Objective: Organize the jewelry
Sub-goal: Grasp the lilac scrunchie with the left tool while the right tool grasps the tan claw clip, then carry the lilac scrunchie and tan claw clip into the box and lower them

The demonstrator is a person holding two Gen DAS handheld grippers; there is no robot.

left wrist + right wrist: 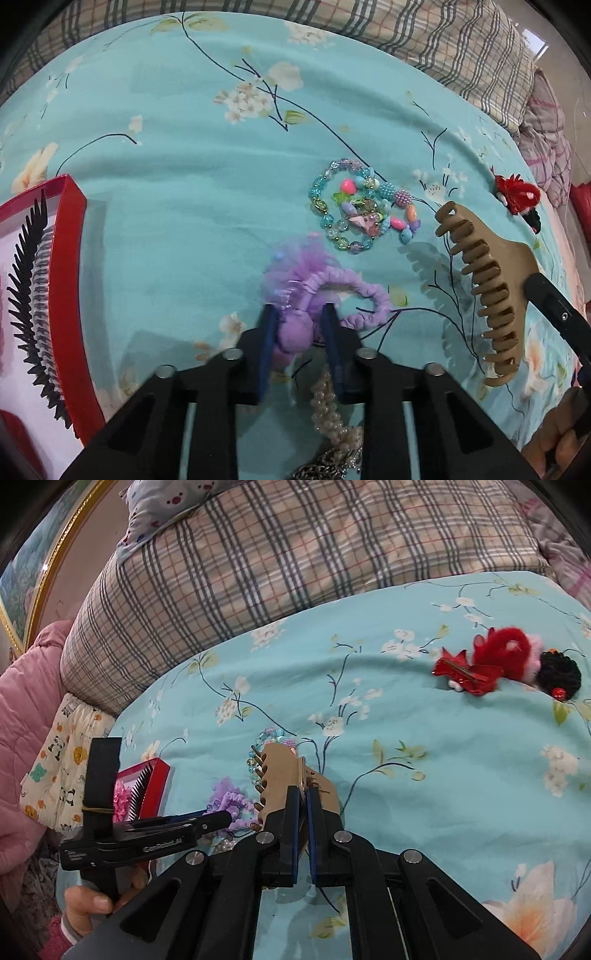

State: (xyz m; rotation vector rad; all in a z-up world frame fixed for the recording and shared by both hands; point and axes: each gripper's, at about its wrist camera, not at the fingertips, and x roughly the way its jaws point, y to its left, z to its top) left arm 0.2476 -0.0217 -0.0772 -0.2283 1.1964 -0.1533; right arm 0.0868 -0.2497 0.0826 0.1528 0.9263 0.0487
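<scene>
Red box (70, 258), shallow, rectangular, at the left edge of the bed (184, 184): holds a black toothed comb (33, 288) and a pink ruffled piece. On the turquoise floral cover: beaded bracelets (351, 210), glossy, pastel; pearl strand (332, 413); red fuzzy clip (480, 664). Left tool (299, 321) clamped on a purple tulle scrunchie (314, 291). Right tool (303, 808) clamped on a tan plastic claw clip (284, 779), raised off the cover.

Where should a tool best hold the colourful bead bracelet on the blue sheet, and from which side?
Grip the bead bracelet across one strand of its outer ring, at the far left edge, coming from above. It lies flat in loops on the sheet, and that side is free of neighbours.
</scene>
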